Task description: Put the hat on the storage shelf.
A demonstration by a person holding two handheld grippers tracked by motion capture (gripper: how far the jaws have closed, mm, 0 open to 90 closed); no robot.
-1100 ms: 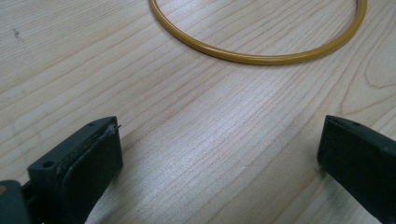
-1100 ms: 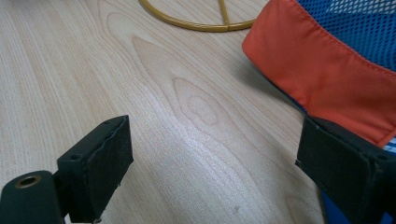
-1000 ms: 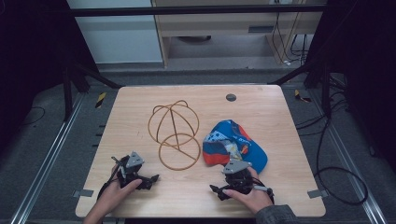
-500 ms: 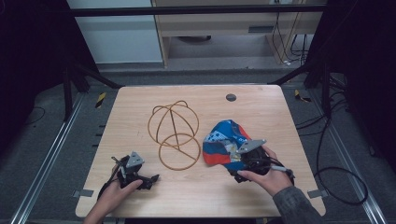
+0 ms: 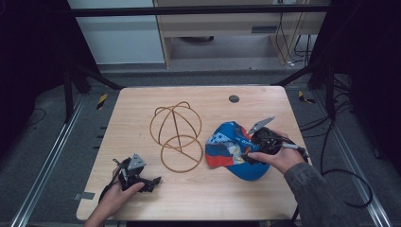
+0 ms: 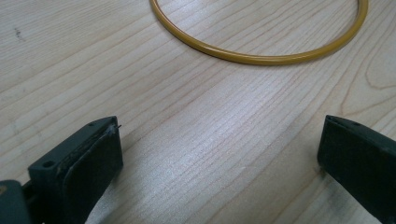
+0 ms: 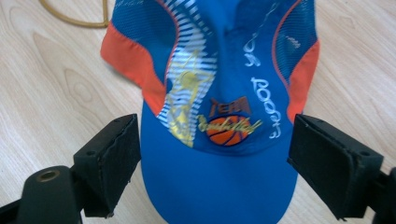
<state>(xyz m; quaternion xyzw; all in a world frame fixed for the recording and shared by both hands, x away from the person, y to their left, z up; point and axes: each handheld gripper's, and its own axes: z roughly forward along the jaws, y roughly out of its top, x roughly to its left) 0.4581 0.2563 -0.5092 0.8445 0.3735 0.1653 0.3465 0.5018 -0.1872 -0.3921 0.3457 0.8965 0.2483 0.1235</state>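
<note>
Right gripper (image 5: 248, 150), held in the person's hand at the right of the high view, sits over the blue and orange fabric baseball cap (image 5: 229, 149) lying on the pale wooden bench (image 5: 142, 106). Its own view adds the detail: jaws spread wide on either side of the cap's (image 7: 219, 116) blue brim, with a basketball logo between them, not clamping it. Left gripper (image 5: 142, 182) rests at the lower left of the high view; its own view shows its jaws wide apart over bare wood, the yellow wire hat-stand's (image 5: 177, 135) ring (image 6: 261, 56) across the upper frame.
</note>
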